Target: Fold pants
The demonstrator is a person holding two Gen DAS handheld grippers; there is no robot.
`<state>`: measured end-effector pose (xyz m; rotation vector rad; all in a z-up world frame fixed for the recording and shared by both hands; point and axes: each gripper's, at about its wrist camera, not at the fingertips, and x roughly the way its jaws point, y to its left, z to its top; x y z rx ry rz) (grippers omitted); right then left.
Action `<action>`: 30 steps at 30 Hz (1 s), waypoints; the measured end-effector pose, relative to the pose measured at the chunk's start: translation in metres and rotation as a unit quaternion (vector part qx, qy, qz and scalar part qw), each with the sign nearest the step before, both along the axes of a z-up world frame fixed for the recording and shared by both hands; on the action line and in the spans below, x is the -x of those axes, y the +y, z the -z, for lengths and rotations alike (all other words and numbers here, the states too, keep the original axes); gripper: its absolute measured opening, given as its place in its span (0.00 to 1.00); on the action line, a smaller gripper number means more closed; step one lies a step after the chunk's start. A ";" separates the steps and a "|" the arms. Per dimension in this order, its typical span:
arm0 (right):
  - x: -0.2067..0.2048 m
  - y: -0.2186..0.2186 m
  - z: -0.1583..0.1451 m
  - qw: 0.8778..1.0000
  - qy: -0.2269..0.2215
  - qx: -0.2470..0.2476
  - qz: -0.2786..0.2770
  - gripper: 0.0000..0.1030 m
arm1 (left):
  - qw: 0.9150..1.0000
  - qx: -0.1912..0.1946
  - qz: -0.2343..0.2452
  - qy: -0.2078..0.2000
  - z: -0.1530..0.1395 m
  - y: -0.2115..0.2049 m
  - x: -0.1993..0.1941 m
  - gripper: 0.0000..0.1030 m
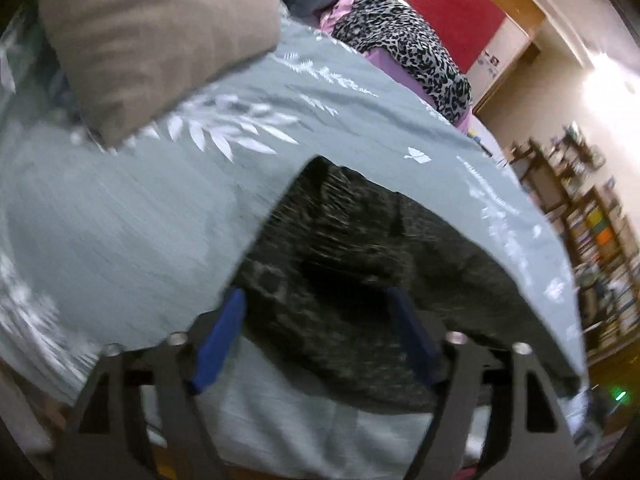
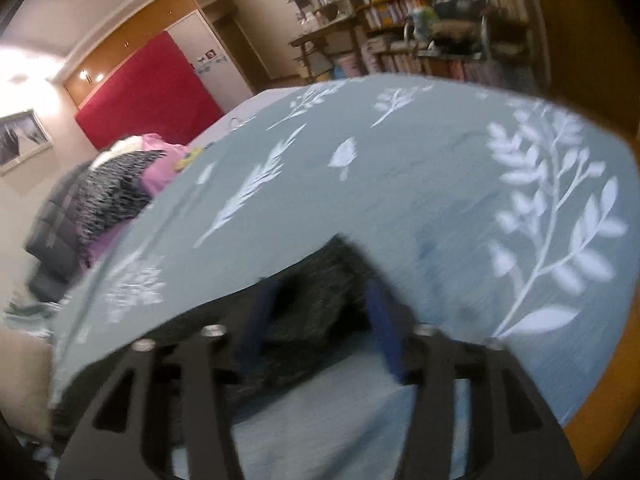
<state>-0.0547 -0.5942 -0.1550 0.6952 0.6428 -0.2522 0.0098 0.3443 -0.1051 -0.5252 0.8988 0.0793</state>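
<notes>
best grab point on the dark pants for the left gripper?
Judging from the left wrist view, take the dark pants at the near edge, coming in low from the bed's near side. The fabric lies flat on the leaf-print bedspread, and that edge already sits between the open jaws of the left gripper. Blur hides any seam or waistband.

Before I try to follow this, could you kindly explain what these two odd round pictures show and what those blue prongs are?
Each picture comes from a fisheye camera on a hand-held two-finger gripper, looking along its blue fingers. One view belongs to the left gripper, the other to the right gripper. Both hang, jaws apart, over the dark heathered grey pants lying on a grey-green bedspread with white leaf prints. Neither plainly grips anything; the images are blurred. A tan cushion and a leopard-print cloth lie farther back, with bookshelves behind.
</notes>
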 end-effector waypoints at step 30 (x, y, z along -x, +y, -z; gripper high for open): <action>-0.009 0.009 0.012 0.983 -0.007 -0.184 0.030 0.67 | 0.987 0.155 -0.032 0.022 0.024 -0.040 -0.040 0.92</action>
